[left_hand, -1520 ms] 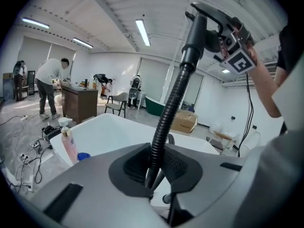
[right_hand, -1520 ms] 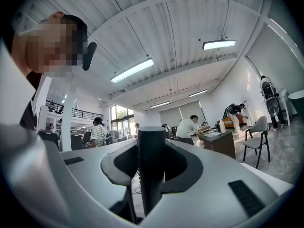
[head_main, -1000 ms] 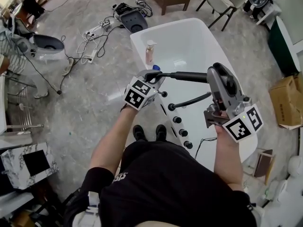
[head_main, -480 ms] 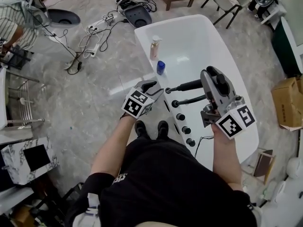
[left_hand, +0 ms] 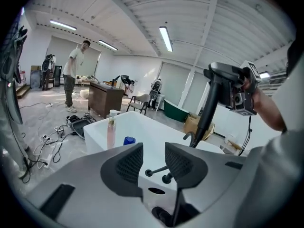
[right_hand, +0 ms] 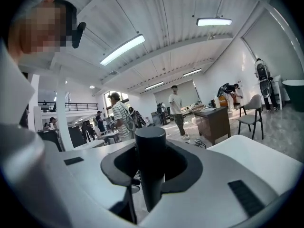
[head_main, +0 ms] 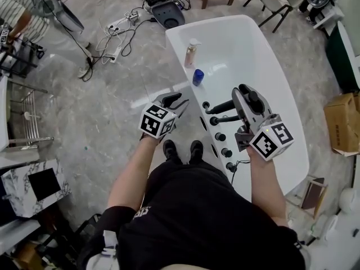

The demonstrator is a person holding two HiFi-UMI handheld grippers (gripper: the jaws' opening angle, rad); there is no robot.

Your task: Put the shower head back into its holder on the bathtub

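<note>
The black shower head (head_main: 222, 106) has its handle clamped in my right gripper (head_main: 241, 99), which is shut on it. It hangs just over the white bathtub's (head_main: 281, 83) near rim, above the row of black knobs (head_main: 220, 136). In the right gripper view the handle (right_hand: 149, 165) stands as a dark cylinder between the jaws. My left gripper (head_main: 174, 99) is off to the left of the tub, over the floor. Its jaws are closing with nothing between them (left_hand: 148, 163). The left gripper view shows the handle (left_hand: 206, 110) slanting down toward the tub.
A pink bottle (head_main: 191, 54) and a blue cup (head_main: 198, 76) stand on the tub's left rim. Cables (head_main: 121, 24) lie on the floor beyond. A person in a striped shirt (head_main: 22, 16) is at the far left. A cardboard box (head_main: 343, 122) sits on the right.
My left gripper has let go of the shower head and drawn back left, away from the tub. My right gripper has lowered the shower head toward the rim knobs.
</note>
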